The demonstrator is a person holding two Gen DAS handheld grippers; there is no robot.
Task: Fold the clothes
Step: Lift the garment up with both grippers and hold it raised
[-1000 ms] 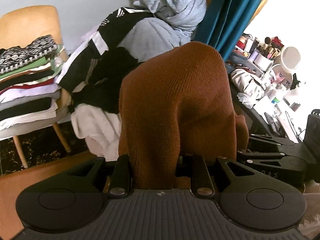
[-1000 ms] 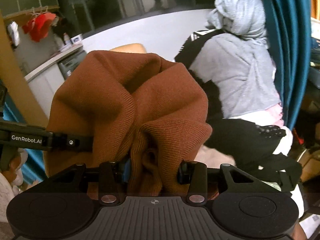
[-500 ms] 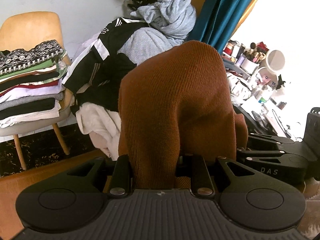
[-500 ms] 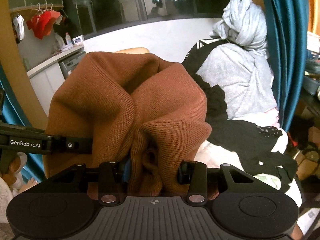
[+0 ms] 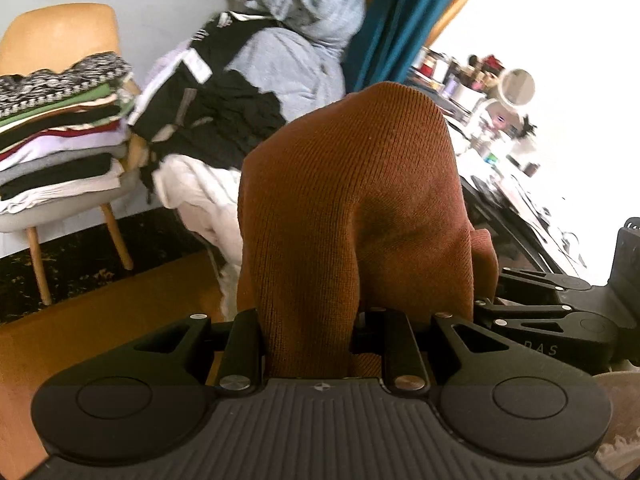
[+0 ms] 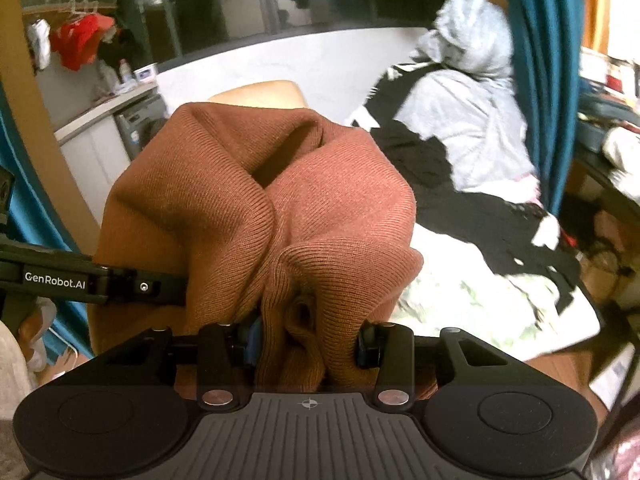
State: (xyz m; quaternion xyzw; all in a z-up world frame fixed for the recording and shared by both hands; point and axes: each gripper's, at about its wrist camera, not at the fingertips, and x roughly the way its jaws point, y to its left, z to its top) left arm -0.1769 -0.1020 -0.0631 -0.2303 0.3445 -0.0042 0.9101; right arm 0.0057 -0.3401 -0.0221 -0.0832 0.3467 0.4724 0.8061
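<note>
The left gripper (image 5: 310, 340) and right gripper (image 6: 306, 344) were each found clamped on bunched folds of a rust-brown ribbed-knit garment (image 5: 352, 200), which was held raised, draped over both.

Our two views have tilted downward: the chair (image 5: 60, 36) and clothes heap (image 5: 256, 92) sit lower (toward 9 o'clock), more floor (image 5: 80, 316) showing.

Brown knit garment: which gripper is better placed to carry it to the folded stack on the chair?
Left, likely. The left gripper holds the brown knit garment, and the folded stack on the chair shows in its view. The right gripper grips it too, facing the unfolded pile.
</note>
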